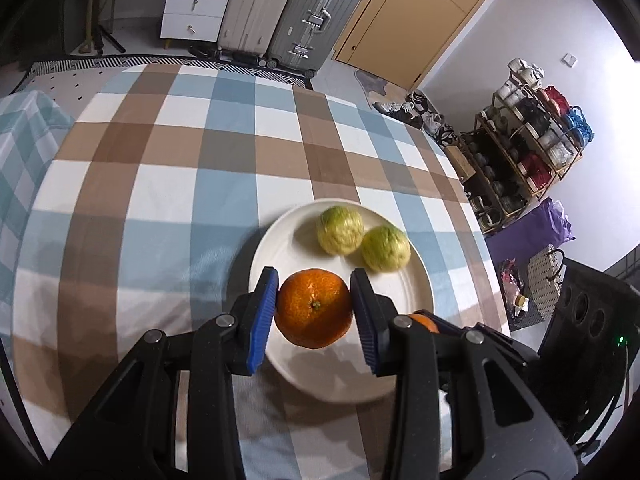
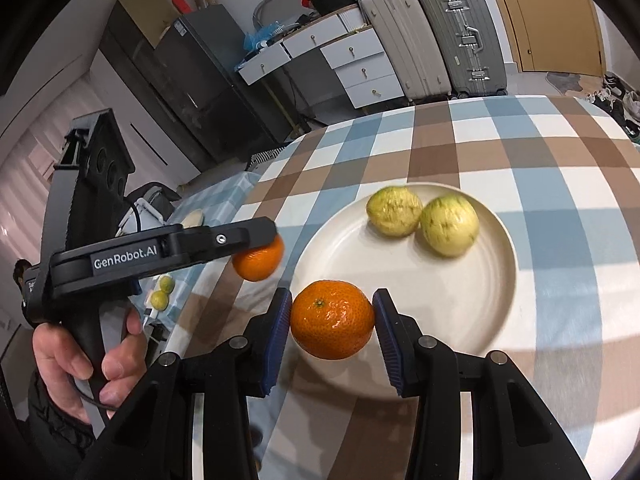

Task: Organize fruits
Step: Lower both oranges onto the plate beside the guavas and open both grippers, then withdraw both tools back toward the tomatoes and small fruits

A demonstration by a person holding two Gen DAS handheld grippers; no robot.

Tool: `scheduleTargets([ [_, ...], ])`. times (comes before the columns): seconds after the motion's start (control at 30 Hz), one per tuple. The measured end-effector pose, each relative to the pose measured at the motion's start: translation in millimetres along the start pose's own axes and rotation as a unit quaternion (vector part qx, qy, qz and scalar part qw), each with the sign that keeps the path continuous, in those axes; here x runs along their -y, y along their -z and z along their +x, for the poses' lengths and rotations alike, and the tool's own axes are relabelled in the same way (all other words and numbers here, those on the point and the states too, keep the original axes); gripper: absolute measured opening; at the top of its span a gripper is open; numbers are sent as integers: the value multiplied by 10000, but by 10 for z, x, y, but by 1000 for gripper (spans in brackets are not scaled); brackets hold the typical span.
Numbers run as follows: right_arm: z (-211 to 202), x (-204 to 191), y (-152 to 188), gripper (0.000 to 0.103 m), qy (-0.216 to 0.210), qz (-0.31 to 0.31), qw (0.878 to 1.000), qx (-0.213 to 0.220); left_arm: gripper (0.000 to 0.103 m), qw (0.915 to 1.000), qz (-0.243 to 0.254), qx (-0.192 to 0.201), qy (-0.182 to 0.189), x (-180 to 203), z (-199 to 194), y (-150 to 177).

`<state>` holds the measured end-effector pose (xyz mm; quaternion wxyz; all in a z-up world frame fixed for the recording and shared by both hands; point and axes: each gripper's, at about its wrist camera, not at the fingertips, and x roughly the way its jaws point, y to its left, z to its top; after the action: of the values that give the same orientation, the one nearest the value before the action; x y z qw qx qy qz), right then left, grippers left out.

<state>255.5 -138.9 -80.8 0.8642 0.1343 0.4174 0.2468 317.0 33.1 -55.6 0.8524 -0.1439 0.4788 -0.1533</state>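
Checked tablecloth (image 1: 168,168); white plate (image 1: 280,248) near its right edge, bearing two yellow-green fruits (image 1: 340,230) side by side at the far rim. Suitcases (image 1: 296,12) beyond. Left gripper (image 1: 314,308) pinches an orange (image 1: 314,308) above the plate's near rim. Right gripper (image 2: 332,320) pinches a second orange (image 2: 332,320) likewise. Both oranges glossy, stem ends facing the cameras.

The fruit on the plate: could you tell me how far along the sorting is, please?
Done: two green-yellow fruits already sit side by side on the white plate. In hand: each gripper is shut on an orange, the left gripper on one and the right gripper on another, both held over the plate's near edge. Left: setting both oranges down and letting go.
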Motion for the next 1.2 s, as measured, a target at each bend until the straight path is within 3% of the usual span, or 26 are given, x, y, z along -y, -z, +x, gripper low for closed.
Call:
scheduleTargets([
  [0.5,727,-24,-301,43,315,-505,9969,-524,35,9993,137,-352,-14,-10,736,-429],
  [0.67,851,-7,-354,43,364,-431,9970,-528,35,9985,127,-466,246,20,818,-476],
  [0.77,882,-4,-366,71,344,-378,9973,-531,44,9977,251,-600,211,55,842,-475],
  [0.8,862,-5,-365,78,389,-381,9975,-457,56,9978,245,-566,231,53,821,-476],
  [0.9,714,-12,-328,81,322,-520,9978,-247,81,9988,77,-388,276,8,698,-478],
  [1.2,31,129,-76,88,354,-247,9990,126,83,9999,130,-45,72,111,140,-276],
])
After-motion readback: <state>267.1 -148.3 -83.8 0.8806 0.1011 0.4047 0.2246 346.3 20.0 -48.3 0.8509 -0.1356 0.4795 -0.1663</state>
